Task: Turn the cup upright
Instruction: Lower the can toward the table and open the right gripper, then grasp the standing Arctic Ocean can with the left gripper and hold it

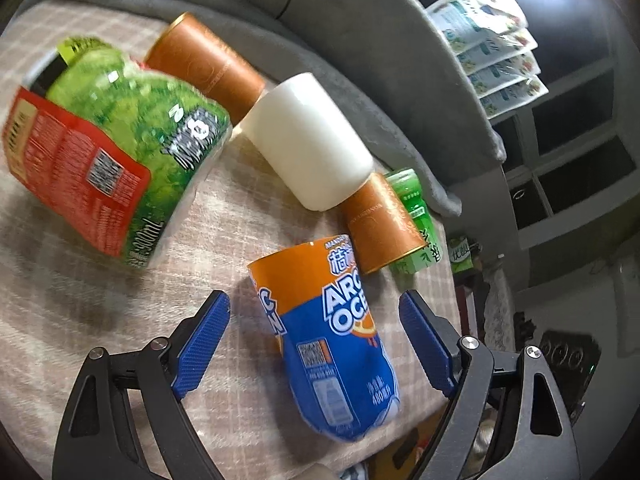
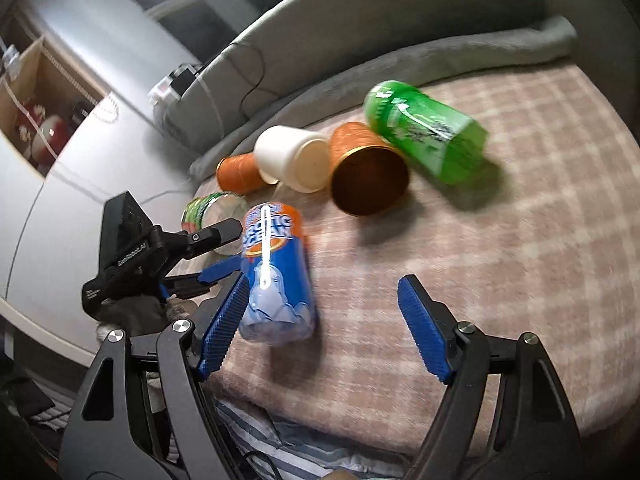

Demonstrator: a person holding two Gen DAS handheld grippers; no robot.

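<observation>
A blue and orange cup point(image 1: 332, 340) lies on its side on the checked blanket, also in the right wrist view point(image 2: 276, 272). My left gripper point(image 1: 316, 340) is open with the cup between its blue pads, not touching; it shows in the right wrist view point(image 2: 216, 252) beside the cup. My right gripper point(image 2: 320, 324) is open and empty, its left pad next to the cup. A white cup point(image 1: 308, 140) point(image 2: 292, 158) lies on its side between two brown tubes point(image 1: 208, 68) point(image 2: 368, 172).
A large green cup point(image 1: 120, 152) lies at left, a small green cup point(image 2: 424, 128) lies beyond the brown tube point(image 1: 380, 224). A grey blanket roll point(image 1: 360, 60) borders the far side. The bed edge point(image 2: 320, 436) is close in front.
</observation>
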